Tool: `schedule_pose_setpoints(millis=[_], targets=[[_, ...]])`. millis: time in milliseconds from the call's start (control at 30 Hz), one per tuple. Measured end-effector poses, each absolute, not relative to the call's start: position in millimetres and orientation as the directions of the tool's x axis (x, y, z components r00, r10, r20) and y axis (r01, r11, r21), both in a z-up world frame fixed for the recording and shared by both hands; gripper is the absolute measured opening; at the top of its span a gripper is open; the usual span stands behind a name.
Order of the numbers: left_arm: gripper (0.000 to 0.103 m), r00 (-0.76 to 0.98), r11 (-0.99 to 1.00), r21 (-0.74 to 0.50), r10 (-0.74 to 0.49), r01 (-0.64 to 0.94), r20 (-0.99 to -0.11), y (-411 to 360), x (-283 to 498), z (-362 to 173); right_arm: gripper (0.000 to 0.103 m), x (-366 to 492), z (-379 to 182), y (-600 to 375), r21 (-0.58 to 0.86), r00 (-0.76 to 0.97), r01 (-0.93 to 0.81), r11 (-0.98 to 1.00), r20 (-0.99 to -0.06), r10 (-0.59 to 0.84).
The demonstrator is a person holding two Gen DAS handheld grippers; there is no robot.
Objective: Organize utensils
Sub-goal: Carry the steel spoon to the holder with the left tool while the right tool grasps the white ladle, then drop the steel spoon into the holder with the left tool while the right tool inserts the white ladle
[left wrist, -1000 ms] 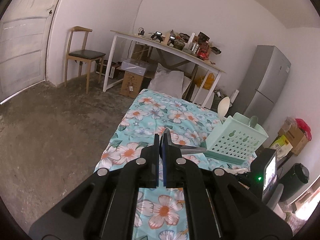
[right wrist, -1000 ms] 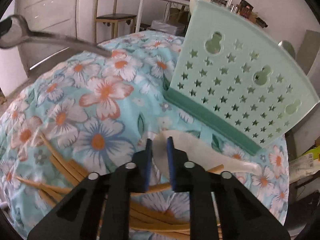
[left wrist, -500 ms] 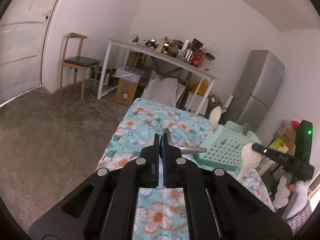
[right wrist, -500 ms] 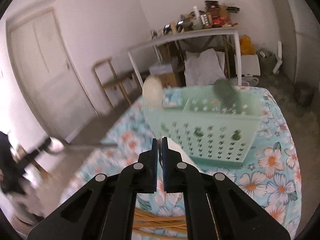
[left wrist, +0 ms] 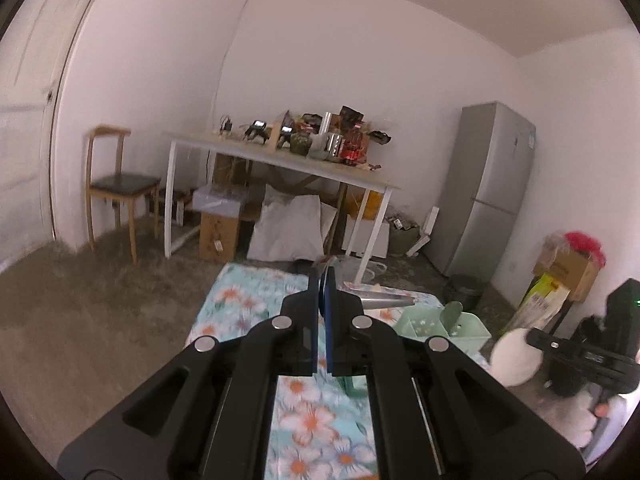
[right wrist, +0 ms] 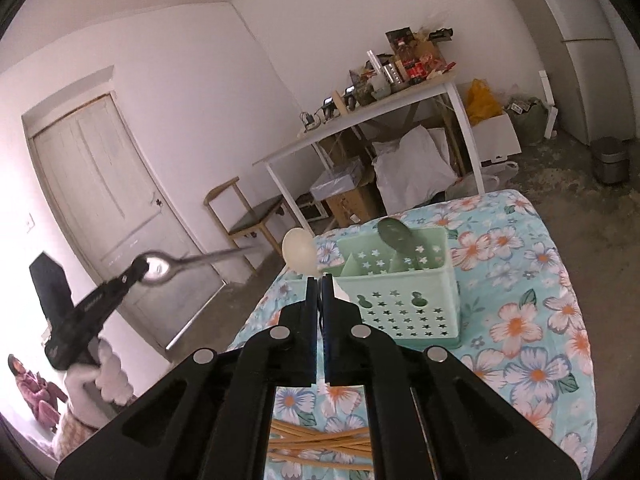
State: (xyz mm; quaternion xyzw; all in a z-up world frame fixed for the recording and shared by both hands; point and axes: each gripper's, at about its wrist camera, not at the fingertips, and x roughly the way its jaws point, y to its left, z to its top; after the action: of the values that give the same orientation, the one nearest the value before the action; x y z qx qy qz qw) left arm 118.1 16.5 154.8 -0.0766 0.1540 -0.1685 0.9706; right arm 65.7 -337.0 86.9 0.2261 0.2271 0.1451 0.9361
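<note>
My left gripper (left wrist: 322, 280) is shut on the bowl of a metal spoon (left wrist: 384, 300), whose handle sticks out to the right above the floral table (left wrist: 240, 304). The right wrist view shows the same left gripper (right wrist: 138, 271) and metal spoon (right wrist: 160, 268) raised at the left. My right gripper (right wrist: 320, 284) is shut on a white spoon (right wrist: 340, 292), mostly hidden by the fingers; the left wrist view shows its bowl (left wrist: 516, 356) at the right gripper (left wrist: 534, 342). A mint green caddy (right wrist: 400, 304) holds a dark green spoon (right wrist: 394, 234) and another white spoon (right wrist: 298, 254).
Several wooden chopsticks (right wrist: 320, 440) lie crossed on the cloth near me. Behind the table stand a cluttered white table (left wrist: 280, 156), a wooden chair (left wrist: 116, 184), a grey fridge (left wrist: 488, 188), boxes and a small bin (right wrist: 610, 160). A person sits low at the left (right wrist: 32, 388).
Both grippers have risen off the table. The right one closed on the white spoon, lifted it and rolled to face the caddy. The left one climbed with the metal spoon.
</note>
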Motion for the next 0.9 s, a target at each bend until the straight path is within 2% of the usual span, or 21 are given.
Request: schedule_pose_setpoints(millis=[100,300,400,533,633,700,833,867,900], targets=[[0.002,0.903,0.946,-0.117,-0.323,0.302,-0.283,-5,126,164,0.002,62,85,-347,0.495,0.860,-0.171,0.852,-0.348,0.374],[0.002,0.898,0.944,0.113,-0.251,0.309,-0.360,-59,143,171,0.002,56,78,-355,0.515,0.856,-0.190,0.836,-0.331,0.398],[0.002,0.892,0.930,0.182,-0.230,0.319,-0.389,-77,152,170,0.002,54,75,-356,0.526,0.853,-0.196,0.828,-0.325,0.408],[0.002,0.853,0.913,0.222,-0.202,0.342,-0.482,-95,180,160,0.002,52,71,-360,0.536,0.854,-0.192,0.822,-0.321,0.409],[0.002,0.814,0.906,0.198,-0.218,0.373,-0.538,-103,199,152,0.002,50,68,-363,0.541,0.855,-0.187,0.820,-0.322,0.407],[0.003,0.784,0.906,0.123,-0.275,0.405,-0.557,-104,209,150,0.002,50,66,-364,0.542,0.855,-0.183,0.820,-0.325,0.405],[0.008,0.744,0.884,-0.073,-0.430,0.461,-0.511,-96,218,150,0.002,48,67,-367,0.537,0.858,-0.176,0.825,-0.328,0.396],[0.011,0.741,0.876,-0.118,-0.462,0.468,-0.487,-93,218,152,0.002,48,67,-367,0.535,0.859,-0.173,0.827,-0.329,0.392],[0.020,0.741,0.871,-0.144,-0.477,0.469,-0.472,-90,217,152,0.002,47,67,-368,0.534,0.860,-0.169,0.828,-0.330,0.389]])
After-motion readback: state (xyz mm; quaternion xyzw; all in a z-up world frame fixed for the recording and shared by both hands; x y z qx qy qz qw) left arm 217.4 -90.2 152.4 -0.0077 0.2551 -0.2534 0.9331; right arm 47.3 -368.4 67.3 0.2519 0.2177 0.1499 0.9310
